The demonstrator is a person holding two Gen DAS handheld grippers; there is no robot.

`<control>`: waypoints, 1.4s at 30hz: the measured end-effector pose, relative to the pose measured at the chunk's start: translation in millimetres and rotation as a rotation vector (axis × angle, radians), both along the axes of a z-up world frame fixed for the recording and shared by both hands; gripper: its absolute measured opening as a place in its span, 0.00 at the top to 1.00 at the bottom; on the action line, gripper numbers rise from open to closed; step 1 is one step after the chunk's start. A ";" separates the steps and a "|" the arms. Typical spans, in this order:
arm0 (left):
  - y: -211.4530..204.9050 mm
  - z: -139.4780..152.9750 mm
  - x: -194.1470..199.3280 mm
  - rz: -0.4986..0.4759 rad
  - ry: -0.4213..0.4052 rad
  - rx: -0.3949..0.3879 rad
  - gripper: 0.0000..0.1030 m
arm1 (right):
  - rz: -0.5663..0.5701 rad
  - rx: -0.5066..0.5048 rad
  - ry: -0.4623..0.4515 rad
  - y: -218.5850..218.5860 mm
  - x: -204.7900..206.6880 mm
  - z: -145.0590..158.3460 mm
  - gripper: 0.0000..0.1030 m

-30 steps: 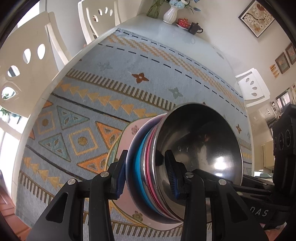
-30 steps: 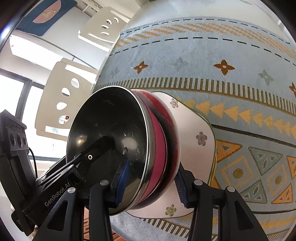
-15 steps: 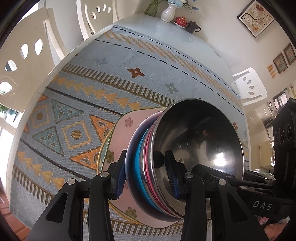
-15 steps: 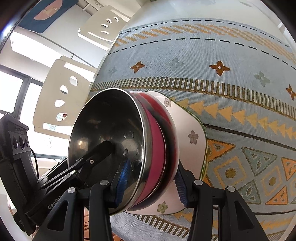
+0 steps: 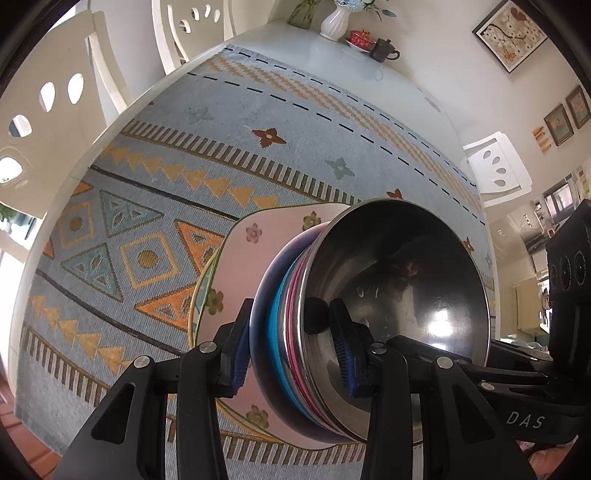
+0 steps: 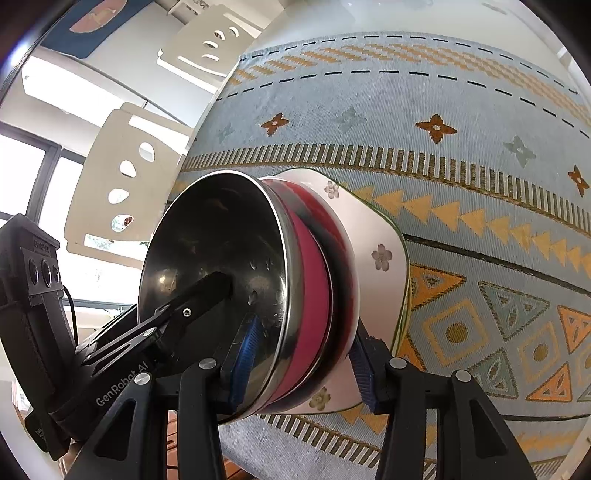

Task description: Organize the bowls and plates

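Left wrist view: "DAS" reads on the right gripper's body, low beside the bowl stack [image 5: 325, 325]. Left gripper [image 5: 291, 350] points steeply down, fingers [image 5: 236, 354] partly apart, clamped across the stack's rims. Stack sits on pink floral plate [image 5: 240, 266] on the patterned runner [image 5: 184, 155] on the table [image 5: 369, 70]. Beyond the stack: vase [image 5: 334, 22], dark mug [image 5: 382, 50].

Right wrist view: "GenRobot.AI" on the left gripper [image 6: 122, 384]. Right gripper [image 6: 303, 365] straddles the stack [image 6: 295, 295], fingers opening, outer pad off the bowls. Chairs [image 6: 122, 192] beside the stack.
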State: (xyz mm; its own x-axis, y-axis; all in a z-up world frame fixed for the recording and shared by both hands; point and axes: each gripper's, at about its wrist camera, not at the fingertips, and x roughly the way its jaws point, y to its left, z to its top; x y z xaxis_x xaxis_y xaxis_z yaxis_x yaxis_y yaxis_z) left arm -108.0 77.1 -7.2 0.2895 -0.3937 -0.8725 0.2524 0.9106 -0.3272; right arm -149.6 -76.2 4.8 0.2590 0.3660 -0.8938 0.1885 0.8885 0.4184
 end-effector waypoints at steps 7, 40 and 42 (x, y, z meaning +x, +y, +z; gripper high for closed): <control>-0.5 -0.4 2.1 -0.007 0.001 0.000 0.60 | -0.019 0.043 0.028 0.3 0.7 -8.4 0.51; 0.0 62.7 8.0 -0.108 -0.044 0.196 0.26 | 0.055 -0.340 -0.035 39.1 -1.7 57.3 0.26; 1.4 62.2 7.2 -0.089 -0.062 0.175 0.26 | 0.043 -0.359 -0.098 45.1 -2.1 61.9 0.26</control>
